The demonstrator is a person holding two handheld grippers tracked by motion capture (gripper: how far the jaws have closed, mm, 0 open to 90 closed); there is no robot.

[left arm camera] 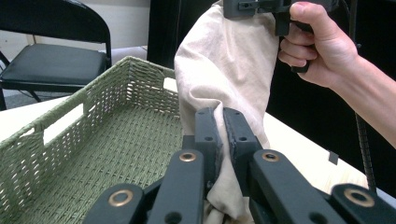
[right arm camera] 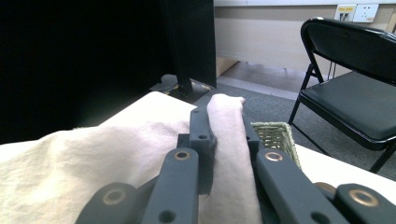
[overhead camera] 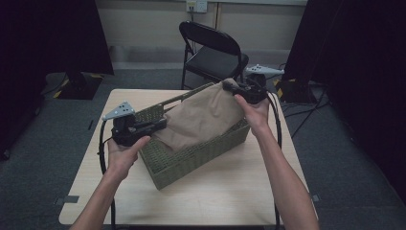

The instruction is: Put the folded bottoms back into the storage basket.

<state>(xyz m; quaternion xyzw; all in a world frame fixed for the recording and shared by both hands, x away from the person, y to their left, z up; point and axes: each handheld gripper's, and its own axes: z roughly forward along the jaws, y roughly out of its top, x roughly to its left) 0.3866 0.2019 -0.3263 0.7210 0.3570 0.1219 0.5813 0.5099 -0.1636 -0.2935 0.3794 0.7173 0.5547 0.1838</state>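
— Where's the cloth?

— The beige cloth [overhead camera: 203, 117] hangs stretched over the green woven basket [overhead camera: 191, 160], mid-table. Your left gripper [left arm camera: 219, 135] pinches its lower end above the basket's left end; your right gripper [right arm camera: 223, 128] is clamped on the other end, raised over the far right corner.

— What's left?

— It looks about halfway: you've got it above the basket, not yet settled inside or let go.

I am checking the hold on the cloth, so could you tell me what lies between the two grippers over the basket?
In the high view, the beige cloth spans from the left gripper to the right gripper, sagging into the green woven basket.
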